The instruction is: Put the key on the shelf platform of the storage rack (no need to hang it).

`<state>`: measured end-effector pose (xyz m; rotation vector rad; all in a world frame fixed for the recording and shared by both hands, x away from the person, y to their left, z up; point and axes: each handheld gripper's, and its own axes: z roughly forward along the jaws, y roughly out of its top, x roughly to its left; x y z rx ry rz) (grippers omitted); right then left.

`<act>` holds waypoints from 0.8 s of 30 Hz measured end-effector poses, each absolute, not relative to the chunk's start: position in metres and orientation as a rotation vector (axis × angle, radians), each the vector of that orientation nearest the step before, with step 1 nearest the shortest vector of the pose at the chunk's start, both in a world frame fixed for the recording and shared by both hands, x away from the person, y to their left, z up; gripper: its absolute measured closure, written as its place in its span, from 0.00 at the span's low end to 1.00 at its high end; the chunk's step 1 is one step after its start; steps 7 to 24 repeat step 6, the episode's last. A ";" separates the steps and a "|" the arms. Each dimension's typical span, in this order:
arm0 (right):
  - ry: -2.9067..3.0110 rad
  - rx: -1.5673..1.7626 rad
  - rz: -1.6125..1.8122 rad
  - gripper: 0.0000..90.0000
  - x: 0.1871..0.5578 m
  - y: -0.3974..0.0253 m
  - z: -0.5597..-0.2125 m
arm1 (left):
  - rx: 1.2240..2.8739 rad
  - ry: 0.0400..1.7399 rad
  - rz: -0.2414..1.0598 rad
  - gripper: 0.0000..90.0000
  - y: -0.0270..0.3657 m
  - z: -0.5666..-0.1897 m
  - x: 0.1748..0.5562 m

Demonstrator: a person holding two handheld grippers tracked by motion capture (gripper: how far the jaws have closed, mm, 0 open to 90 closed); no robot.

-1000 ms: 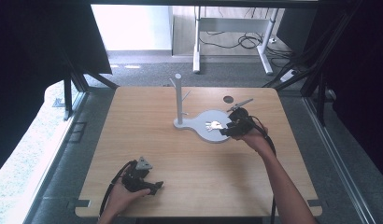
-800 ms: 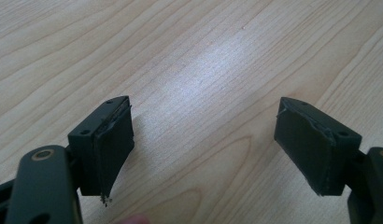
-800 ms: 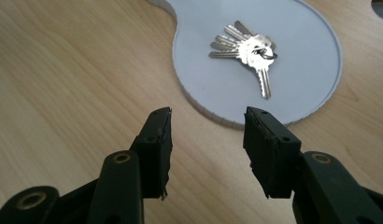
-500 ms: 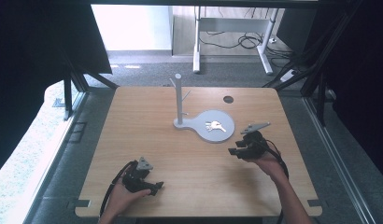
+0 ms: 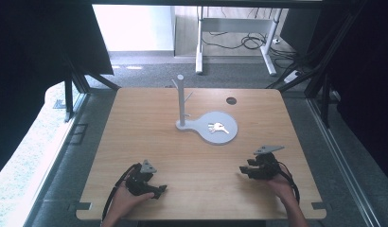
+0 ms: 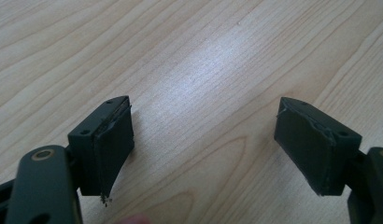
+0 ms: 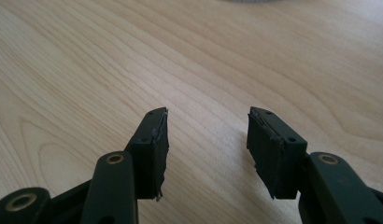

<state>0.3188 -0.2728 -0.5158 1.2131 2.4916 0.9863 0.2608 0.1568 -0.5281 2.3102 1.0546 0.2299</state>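
Note:
A bunch of keys (image 5: 218, 127) lies on the round grey base (image 5: 229, 135) of a small stand, whose upright post with pegs (image 5: 180, 99) rises at its left end. My right gripper (image 5: 242, 170) rests low on the table near the front right, open and empty, well short of the base. Its jaws stand apart over bare wood in the right gripper view (image 7: 207, 140). My left gripper (image 5: 159, 190) lies at the front left, held by a hand, open with nothing between its jaws (image 6: 206, 140).
The wooden table (image 5: 135, 137) has a dark round hole (image 5: 231, 100) near its back right. Black frame struts stand at both sides, with a desk frame and cables on the floor beyond the far edge.
My right gripper has drawn back from the keys on the grey base to the front right of the table, leaving the keys there. The left gripper has stayed put.

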 end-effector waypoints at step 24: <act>2.451 1.209 0.969 0.50 0.317 -0.275 -0.519 | 2.311 1.048 0.234 0.22 0.156 -0.527 0.260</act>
